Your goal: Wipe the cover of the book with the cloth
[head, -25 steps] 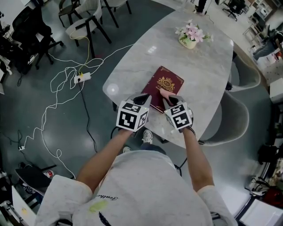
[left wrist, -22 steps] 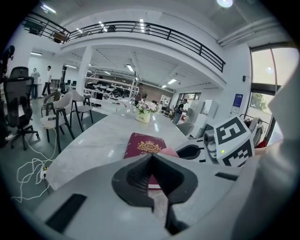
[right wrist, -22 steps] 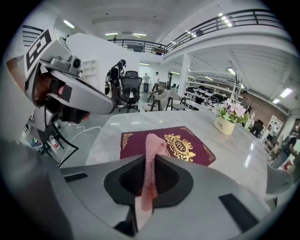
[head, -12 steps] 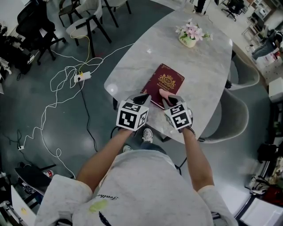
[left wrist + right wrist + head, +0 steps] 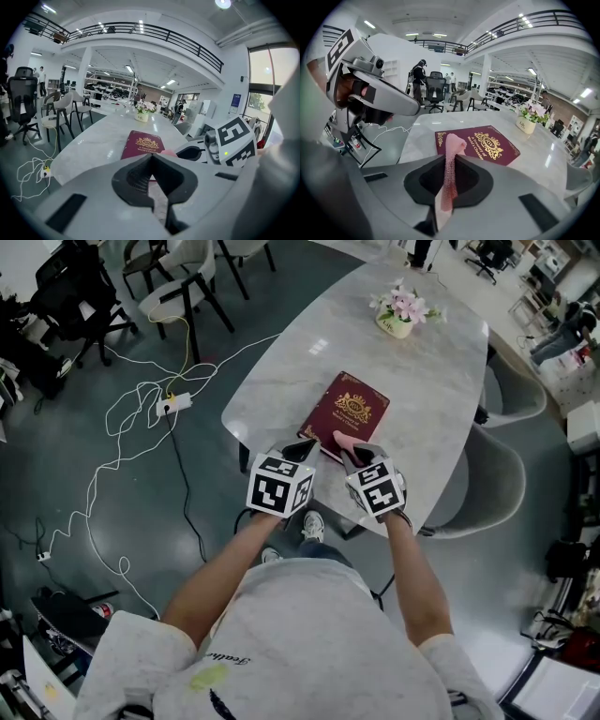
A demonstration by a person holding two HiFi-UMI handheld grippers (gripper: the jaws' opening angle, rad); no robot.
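Note:
A maroon book (image 5: 346, 414) with a gold crest lies closed on the marble table (image 5: 431, 381); it also shows as the book (image 5: 140, 143) and the book (image 5: 487, 143). My right gripper (image 5: 349, 448) is shut on a pink cloth (image 5: 450, 164), whose free end sticks up and forward over the book's near edge (image 5: 339, 439). My left gripper (image 5: 302, 450) hovers just left of the book's near corner, jaws shut with nothing between them (image 5: 151, 161).
A pot of pink flowers (image 5: 401, 313) stands at the table's far end. White cables and a power strip (image 5: 175, 403) lie on the dark floor at left. Chairs (image 5: 183, 277) stand beyond, and grey seats (image 5: 487, 488) flank the table's right side.
Both grippers hold almost the same place at the book's near edge; the view has shifted slightly, and the cloth tip sits a little further onto the cover.

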